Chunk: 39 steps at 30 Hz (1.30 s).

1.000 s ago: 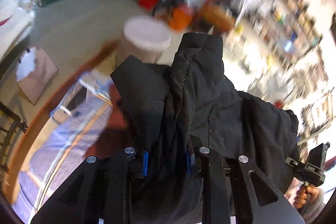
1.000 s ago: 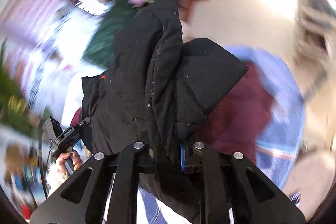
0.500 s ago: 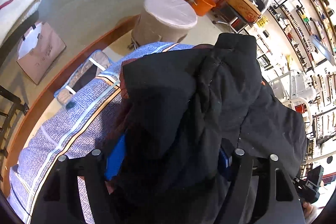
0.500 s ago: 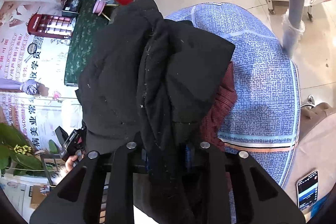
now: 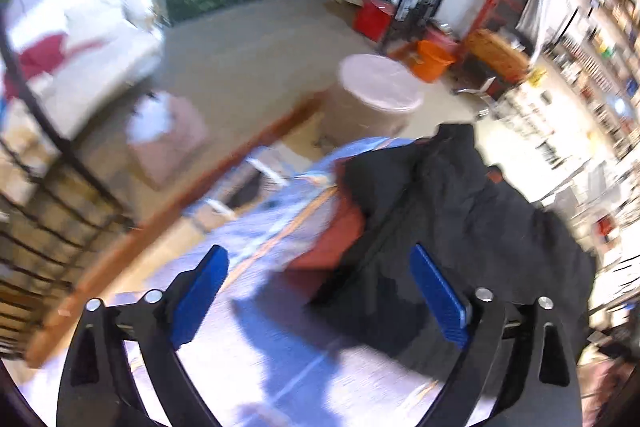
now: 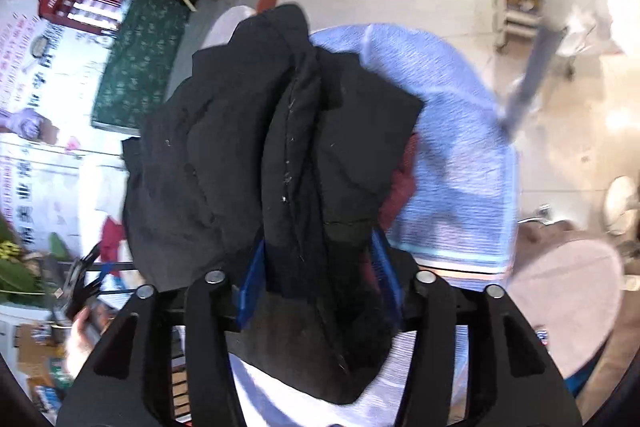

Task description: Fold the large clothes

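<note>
A black padded jacket (image 5: 452,223) lies bunched on a blue patterned cloth (image 5: 272,219) over a round table, on top of a dark red garment (image 5: 336,239). My left gripper (image 5: 316,279) is wide open and empty, its blue pads apart just in front of the jacket. In the right wrist view the jacket (image 6: 280,147) fills the middle. My right gripper (image 6: 316,271) has its blue pads partly apart with a thick fold of the jacket between them. The blue cloth (image 6: 448,155) shows to the right.
A pink round stool (image 5: 376,95) stands beyond the table's wooden rim (image 5: 168,223). An orange bucket (image 5: 434,61), a red bin and a black rack stand behind. A second pink stool (image 6: 568,295) is at the right. A white sofa (image 5: 80,55) is at the left.
My left gripper has opened fully, let go of the jacket and pulled back from it. The jacket has come down onto the table. My right gripper's pads have spread around the fold.
</note>
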### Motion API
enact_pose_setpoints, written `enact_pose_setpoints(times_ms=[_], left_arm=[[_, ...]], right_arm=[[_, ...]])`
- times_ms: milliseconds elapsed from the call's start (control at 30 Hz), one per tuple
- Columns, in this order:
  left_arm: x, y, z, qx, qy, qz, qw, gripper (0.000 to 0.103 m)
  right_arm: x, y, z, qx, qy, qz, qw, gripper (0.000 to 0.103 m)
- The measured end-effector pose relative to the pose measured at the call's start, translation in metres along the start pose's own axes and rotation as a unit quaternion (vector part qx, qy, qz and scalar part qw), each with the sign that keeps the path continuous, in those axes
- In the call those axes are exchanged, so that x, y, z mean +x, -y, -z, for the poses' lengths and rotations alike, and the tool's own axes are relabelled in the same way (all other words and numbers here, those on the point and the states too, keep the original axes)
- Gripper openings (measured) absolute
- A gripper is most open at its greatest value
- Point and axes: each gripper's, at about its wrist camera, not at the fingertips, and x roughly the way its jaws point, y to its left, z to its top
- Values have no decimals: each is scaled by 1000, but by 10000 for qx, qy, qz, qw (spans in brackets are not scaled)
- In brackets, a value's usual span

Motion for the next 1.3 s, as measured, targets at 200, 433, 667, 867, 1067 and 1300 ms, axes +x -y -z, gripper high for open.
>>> enact_pose_setpoints(times_ms=[200, 433, 667, 867, 1067, 1300], left_arm=[[-48, 4, 83, 69, -328, -525, 9981, 97], [-76, 56, 155, -56, -651, 101, 9978, 97], [-80, 114, 152, 908, -957, -57, 9912, 97], [-80, 148, 118, 2250, -973, 124, 9694, 97], [-78, 161, 97, 2805, -1244, 341, 9511, 97], [-70, 173, 88, 3082, -1438, 359, 9397, 97]], right_arm=[[-39, -24, 12, -845, 325, 812, 9926, 68], [-40, -77, 62, -1831, 98, 1016, 9778, 83], [-45, -131, 117, -2367, 373, 1569, 9581, 86], [-57, -165, 128, -2398, 448, 1903, 9509, 86], [-65, -194, 139, -2359, 714, 2395, 9391, 86], [-56, -202, 131, -1861, 456, 2239, 9556, 86]])
